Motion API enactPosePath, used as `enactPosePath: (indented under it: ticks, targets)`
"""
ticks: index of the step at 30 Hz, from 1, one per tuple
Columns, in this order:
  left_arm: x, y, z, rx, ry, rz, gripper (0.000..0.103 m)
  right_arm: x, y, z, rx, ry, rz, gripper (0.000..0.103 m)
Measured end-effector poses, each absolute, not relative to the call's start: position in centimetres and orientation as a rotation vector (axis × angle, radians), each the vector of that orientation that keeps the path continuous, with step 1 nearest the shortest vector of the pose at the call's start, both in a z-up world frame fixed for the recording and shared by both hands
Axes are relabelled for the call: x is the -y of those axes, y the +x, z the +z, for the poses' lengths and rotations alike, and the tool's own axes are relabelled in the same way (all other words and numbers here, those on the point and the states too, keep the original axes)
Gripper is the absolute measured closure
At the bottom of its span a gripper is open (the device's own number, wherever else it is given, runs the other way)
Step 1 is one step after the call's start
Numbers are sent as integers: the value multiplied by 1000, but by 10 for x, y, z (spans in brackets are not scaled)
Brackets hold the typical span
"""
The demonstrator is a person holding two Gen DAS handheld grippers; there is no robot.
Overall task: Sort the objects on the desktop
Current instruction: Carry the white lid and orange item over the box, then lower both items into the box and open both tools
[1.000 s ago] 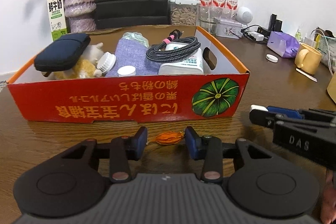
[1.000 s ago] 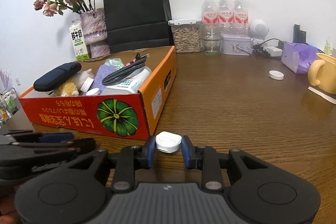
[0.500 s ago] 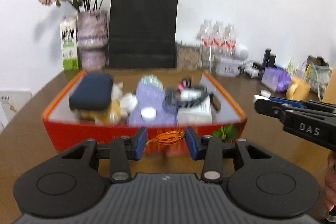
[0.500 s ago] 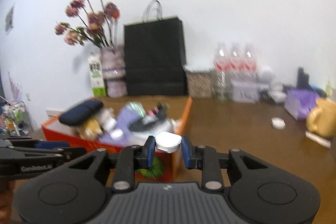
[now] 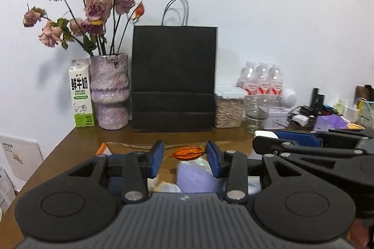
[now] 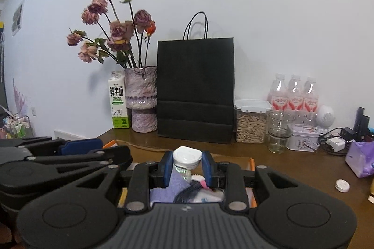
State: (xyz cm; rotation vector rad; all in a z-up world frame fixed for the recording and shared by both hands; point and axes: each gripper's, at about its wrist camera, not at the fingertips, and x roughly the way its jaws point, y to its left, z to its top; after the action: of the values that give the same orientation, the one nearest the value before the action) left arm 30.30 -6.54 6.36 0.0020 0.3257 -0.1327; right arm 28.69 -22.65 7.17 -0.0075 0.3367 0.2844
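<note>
Against a white wall low in frame, the left gripper (image 5: 183, 155) pinched a dried orange pod (image 5: 188, 153); the right gripper (image 6: 187, 161) clamped a white cap (image 6: 187, 157).

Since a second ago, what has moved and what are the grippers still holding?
Both grippers have risen from the table in front of the orange box to above it, so its contents now lie below the fingers. The left gripper still clamps the dried orange pod; the right gripper still clamps the white cap. Nothing was released.

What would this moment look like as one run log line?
left gripper: shut on orange dried pod | right gripper: shut on white cap | both above orange box
</note>
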Motion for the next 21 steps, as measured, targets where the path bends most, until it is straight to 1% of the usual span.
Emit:
enactPosePath:
  ticks: [4, 10, 19, 20, 21]
  targets:
    - [52, 328, 56, -331, -21, -116, 62, 212, 320, 65, -360, -6, 277, 77]
    - [46, 350, 41, -394, 1, -85, 62, 210, 347, 42, -397, 16, 298, 77]
    - [50, 353, 31, -421, 29, -73, 61, 204, 348, 32, -443, -16, 287, 77]
    - [49, 353, 31, -421, 29, -69, 60, 204, 349, 32, -455, -22, 278, 77]
    - [48, 353, 32, -422, 28, -69, 53, 205, 348, 33, -461, -23, 275, 75]
